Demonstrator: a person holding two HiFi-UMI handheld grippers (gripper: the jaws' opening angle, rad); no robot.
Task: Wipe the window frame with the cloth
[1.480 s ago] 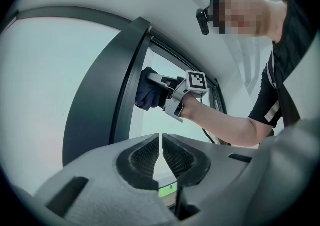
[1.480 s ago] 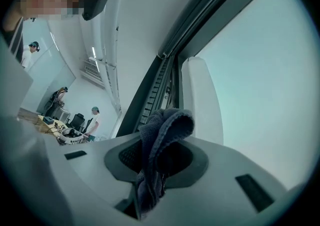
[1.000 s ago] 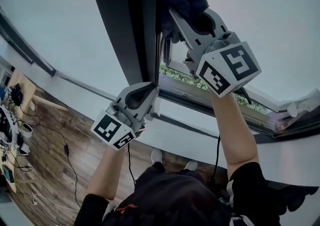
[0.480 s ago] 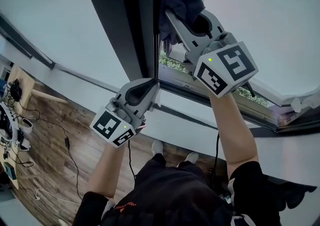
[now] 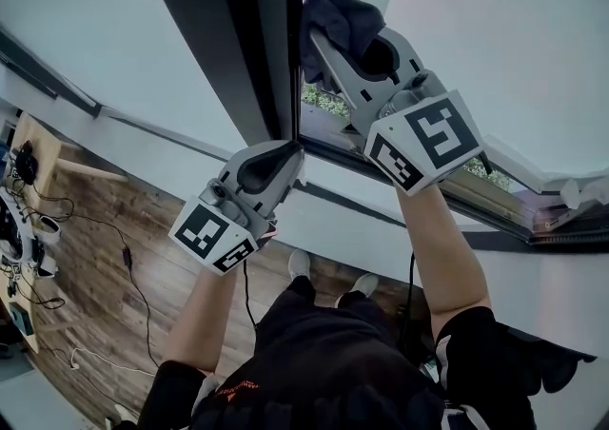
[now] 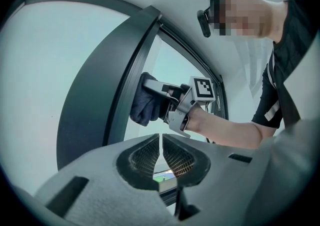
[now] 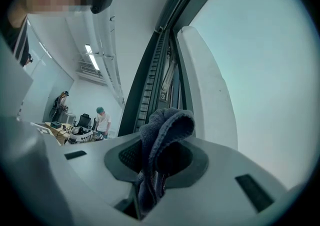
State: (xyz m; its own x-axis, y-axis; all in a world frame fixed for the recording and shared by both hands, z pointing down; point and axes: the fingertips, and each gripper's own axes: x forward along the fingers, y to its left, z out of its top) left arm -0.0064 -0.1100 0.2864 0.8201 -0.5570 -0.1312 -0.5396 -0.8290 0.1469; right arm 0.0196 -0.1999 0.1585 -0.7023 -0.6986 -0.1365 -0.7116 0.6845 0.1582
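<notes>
The right gripper (image 5: 333, 43) clamped the cloth (image 5: 341, 11), seemingly soft, light and best pinched mid-bunch, against the window frame (image 5: 257, 48), while the left gripper (image 5: 288, 164), jaws together and empty, sat lower beside that frame.

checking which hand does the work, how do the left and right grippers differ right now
The right gripper is shut on the dark cloth; the left gripper is shut on nothing. The right gripper holds the cloth high at the window frame; the left gripper sits lower, near the frame's bottom corner. Both carry marker cubes.
</notes>
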